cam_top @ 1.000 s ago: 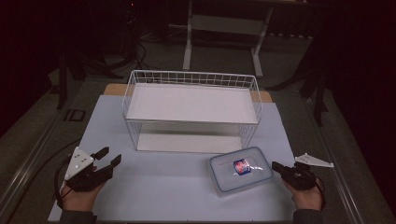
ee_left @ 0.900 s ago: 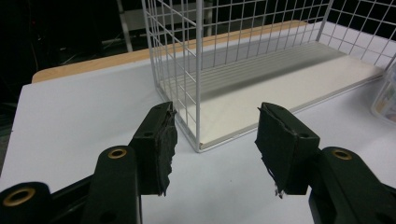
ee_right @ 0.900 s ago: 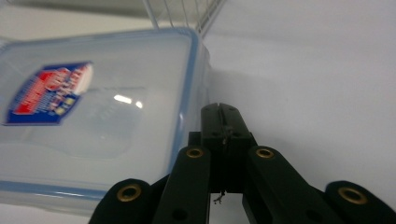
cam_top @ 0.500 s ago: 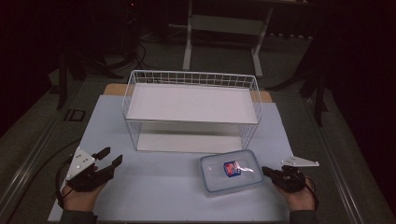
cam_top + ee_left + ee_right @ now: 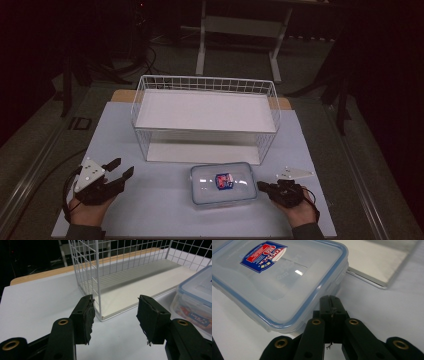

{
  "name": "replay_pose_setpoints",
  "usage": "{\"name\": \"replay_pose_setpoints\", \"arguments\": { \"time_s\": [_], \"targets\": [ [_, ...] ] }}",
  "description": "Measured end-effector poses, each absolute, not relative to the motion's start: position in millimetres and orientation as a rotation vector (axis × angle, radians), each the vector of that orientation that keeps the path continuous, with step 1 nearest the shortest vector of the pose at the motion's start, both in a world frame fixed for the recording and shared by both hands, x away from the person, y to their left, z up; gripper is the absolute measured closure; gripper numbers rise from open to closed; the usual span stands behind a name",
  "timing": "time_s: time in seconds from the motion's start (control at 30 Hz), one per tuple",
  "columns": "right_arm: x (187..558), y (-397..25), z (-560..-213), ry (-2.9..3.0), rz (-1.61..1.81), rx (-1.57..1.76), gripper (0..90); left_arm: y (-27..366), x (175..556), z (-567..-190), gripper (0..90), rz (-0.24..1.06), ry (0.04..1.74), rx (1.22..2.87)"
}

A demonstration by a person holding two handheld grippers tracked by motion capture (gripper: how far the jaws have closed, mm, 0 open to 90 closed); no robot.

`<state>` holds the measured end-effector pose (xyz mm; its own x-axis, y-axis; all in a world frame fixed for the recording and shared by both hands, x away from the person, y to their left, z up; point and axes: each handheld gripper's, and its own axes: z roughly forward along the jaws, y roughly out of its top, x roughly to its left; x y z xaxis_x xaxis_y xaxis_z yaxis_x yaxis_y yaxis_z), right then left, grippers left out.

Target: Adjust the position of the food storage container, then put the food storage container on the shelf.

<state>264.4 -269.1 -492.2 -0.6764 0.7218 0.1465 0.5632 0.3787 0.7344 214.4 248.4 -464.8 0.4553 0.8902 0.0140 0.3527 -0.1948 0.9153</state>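
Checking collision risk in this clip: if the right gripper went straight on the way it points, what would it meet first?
The right gripper, jaws shut, points at the near side of the plastic container, around its blue-edged lid rim. It would likely meet that first; whether it already touches is unclear.

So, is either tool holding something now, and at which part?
Nothing is held. The left tool is open over bare table. The right tool is shut with nothing between its jaws, its tip at the edge of the plastic container.

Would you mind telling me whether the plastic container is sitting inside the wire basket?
No, the plastic container sits on the table in front of the wire basket, between the two grippers.
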Motion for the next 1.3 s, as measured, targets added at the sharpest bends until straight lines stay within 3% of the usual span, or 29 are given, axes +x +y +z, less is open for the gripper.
{"name": "replay_pose_setpoints", "arguments": {
  "time_s": [0.53,0.77,1.03,1.3],
  "targets": [
    [265,-232,-495,2.469,1.2,1.082,89.5,245,216,-466,46.7,0.695,1.064,1.786],
    [266,-236,-487,2.41,1.143,1.064,73.0,244,215,-465,46.6,0.699,1.063,1.791],
    [265,-247,-476,2.334,1.301,1.131,54.4,234,216,-464,45.9,0.713,1.081,1.83],
    [270,-245,-475,2.314,1.409,1.211,47.9,210,218,-463,41.2,0.626,1.054,1.825]
  ]
}}
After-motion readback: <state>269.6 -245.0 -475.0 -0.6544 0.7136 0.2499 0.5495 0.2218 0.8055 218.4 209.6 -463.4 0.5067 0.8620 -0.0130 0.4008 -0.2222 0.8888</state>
